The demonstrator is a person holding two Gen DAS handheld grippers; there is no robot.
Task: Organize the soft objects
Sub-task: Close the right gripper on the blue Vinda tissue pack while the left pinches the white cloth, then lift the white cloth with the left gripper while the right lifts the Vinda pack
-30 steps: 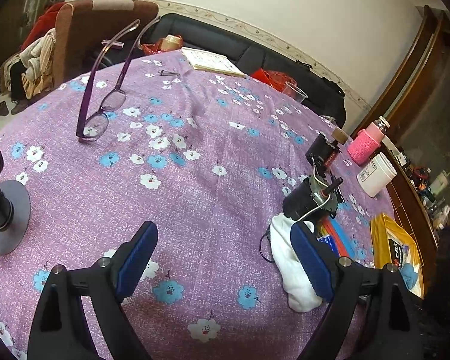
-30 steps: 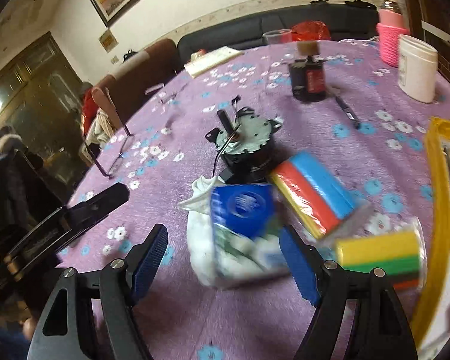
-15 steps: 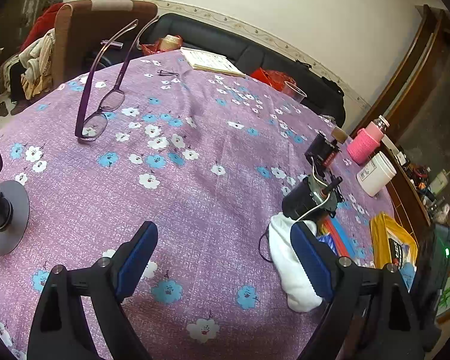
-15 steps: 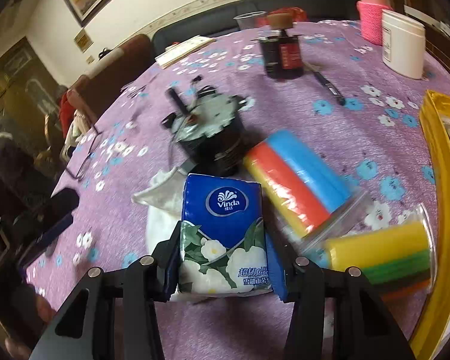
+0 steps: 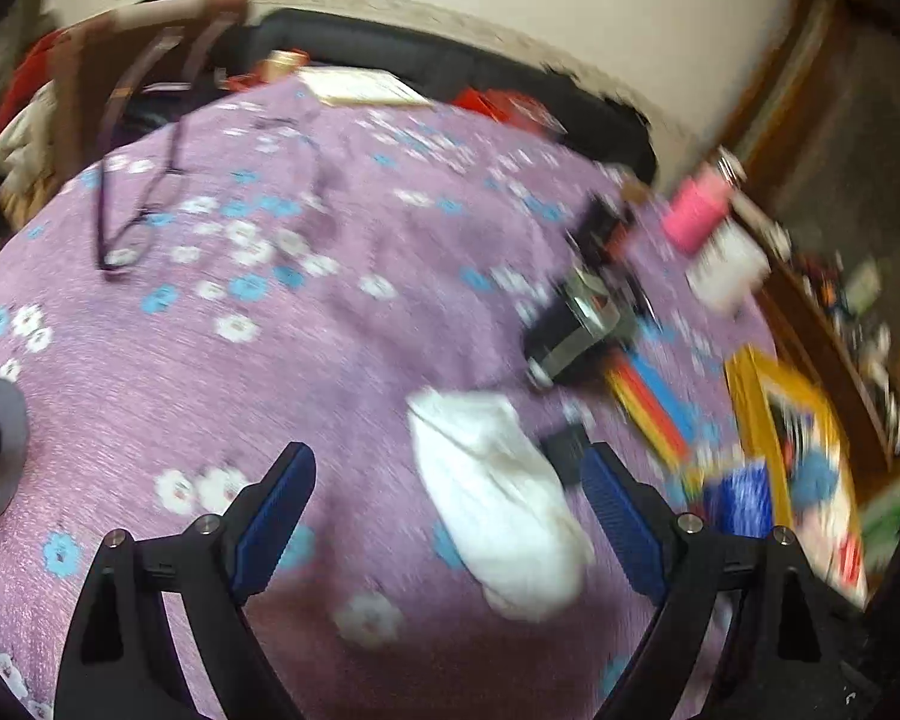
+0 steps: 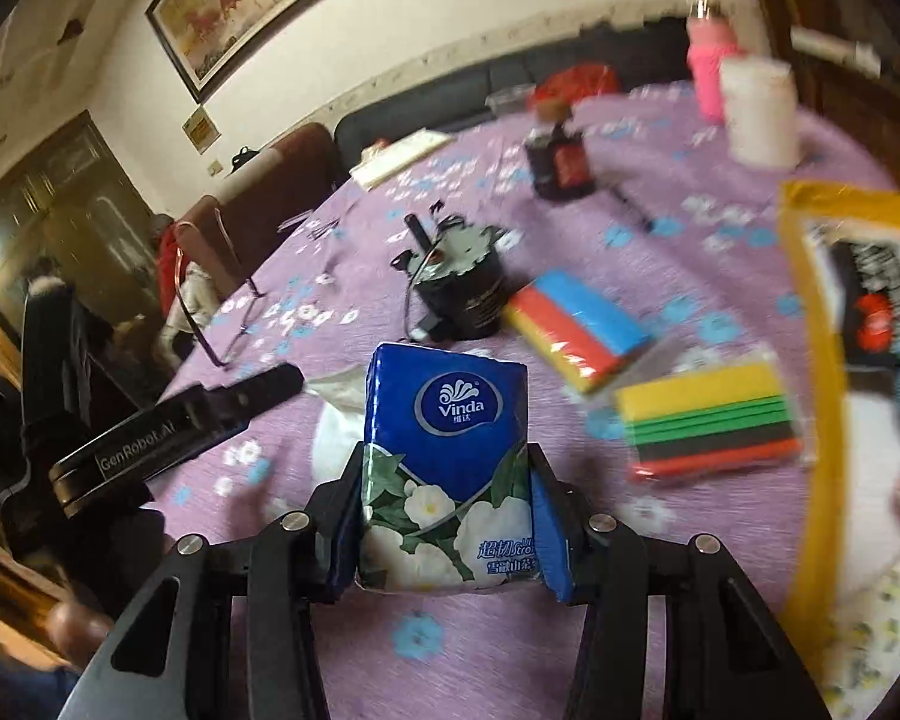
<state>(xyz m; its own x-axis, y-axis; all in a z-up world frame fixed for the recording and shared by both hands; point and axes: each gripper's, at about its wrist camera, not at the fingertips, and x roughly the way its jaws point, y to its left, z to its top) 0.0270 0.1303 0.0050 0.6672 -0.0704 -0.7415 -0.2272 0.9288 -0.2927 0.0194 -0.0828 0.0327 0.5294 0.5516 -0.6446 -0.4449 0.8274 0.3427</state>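
Two grippers are yours here, and the nearer story is your right gripper (image 6: 447,516): its blue pads (image 6: 549,540) are pressed in on both sides of the blue Vinda tissue pack (image 6: 444,456), which stands upright between them above the purple flowered tablecloth (image 6: 498,648). Your left gripper (image 5: 447,492) hangs with its fingers spread wide and nothing between them; in that blurred view the white cloth (image 5: 498,498) lies on the tablecloth just ahead of it, close to the right finger (image 5: 621,510). From your right wrist view, the same cloth peeks out behind the tissue pack. To the right of the pack sits a bagged stack of yellow, green and black sponges (image 6: 711,414), and just beyond it a second bagged stack in blue, red and yellow (image 6: 576,324). A yellow-bordered bag (image 6: 810,324) lies along the right edge of the table. Further in stands a black motor (image 6: 459,288), then a dark bottle (image 6: 558,156). At the far right edge are a white jar (image 6: 759,111) and a pink bottle (image 6: 711,69). Purple glasses (image 5: 132,204) rest toward the far left.
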